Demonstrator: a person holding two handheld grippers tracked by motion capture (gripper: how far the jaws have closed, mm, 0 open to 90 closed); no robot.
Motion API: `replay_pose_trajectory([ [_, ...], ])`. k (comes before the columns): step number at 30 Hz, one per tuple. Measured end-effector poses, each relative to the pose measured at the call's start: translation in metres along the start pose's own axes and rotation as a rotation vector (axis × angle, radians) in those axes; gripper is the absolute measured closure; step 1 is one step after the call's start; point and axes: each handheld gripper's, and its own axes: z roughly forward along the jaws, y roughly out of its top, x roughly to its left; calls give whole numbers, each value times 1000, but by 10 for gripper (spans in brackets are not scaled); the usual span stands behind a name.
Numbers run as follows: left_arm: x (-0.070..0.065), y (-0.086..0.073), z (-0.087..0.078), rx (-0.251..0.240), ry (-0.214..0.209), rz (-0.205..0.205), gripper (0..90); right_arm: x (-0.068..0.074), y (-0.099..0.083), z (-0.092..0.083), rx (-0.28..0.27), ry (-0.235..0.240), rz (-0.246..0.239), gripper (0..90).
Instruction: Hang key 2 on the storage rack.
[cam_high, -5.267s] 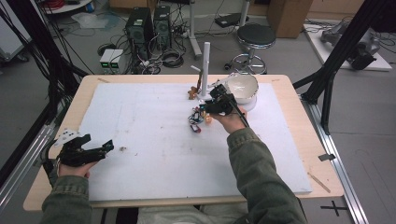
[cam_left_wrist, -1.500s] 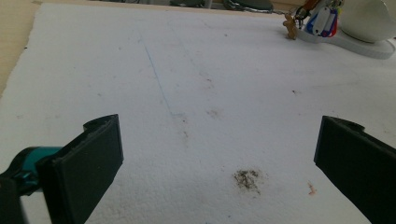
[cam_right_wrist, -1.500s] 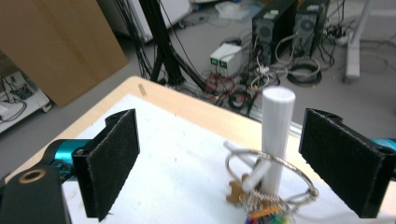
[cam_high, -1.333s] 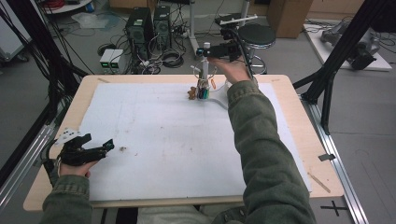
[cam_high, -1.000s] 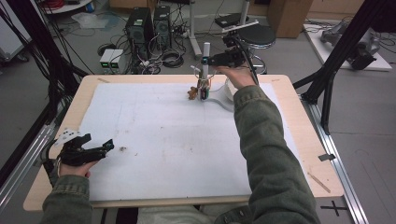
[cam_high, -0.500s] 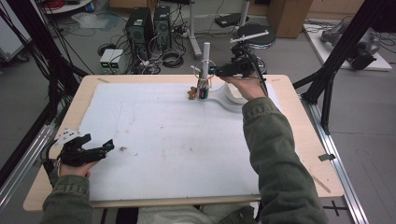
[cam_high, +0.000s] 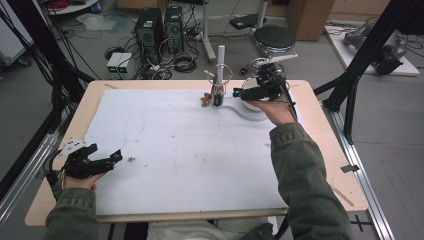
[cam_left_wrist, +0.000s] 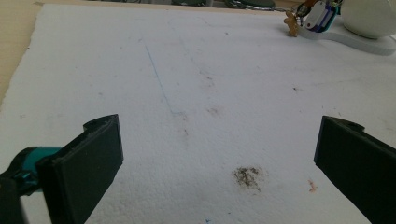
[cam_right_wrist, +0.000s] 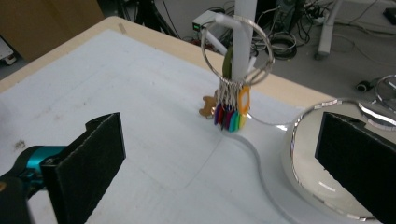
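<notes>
Nearest, at the counter's (cam_high: 320, 150) front left corner, the left gripper (cam_high: 107, 160) rests on the white mat (cam_high: 190, 150), fingers spread wide and holding nothing. Farther off, near the far edge, the right gripper (cam_high: 239, 92) hovers with fingers also wide apart and empty, just beside a key ring (cam_right_wrist: 237, 51) hung on a white upright post (cam_right_wrist: 244, 28). The ring is a thin, bright wire loop carrying a bunch of small coloured tags (cam_right_wrist: 229, 114) and a brown charm (cam_right_wrist: 206, 106). It is probably light, stiff and slippery; the tags would swing. The bare wire at the loop's side looks the best hold.
</notes>
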Motion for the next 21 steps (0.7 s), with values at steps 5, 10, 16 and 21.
replay_pose_trajectory([
  [5,0,0,0,0,1,-1,16,-9,-20,2,-3,-6,41,7],
  [10,0,0,0,0,2,-1,17,-17,-34,0,-5,-18,62,7],
  [16,0,-1,0,4,3,-2,17,-22,-47,-4,-8,-29,71,7],
  [21,0,0,0,5,3,0,17,-25,-56,-7,-23,-29,91,7],
])
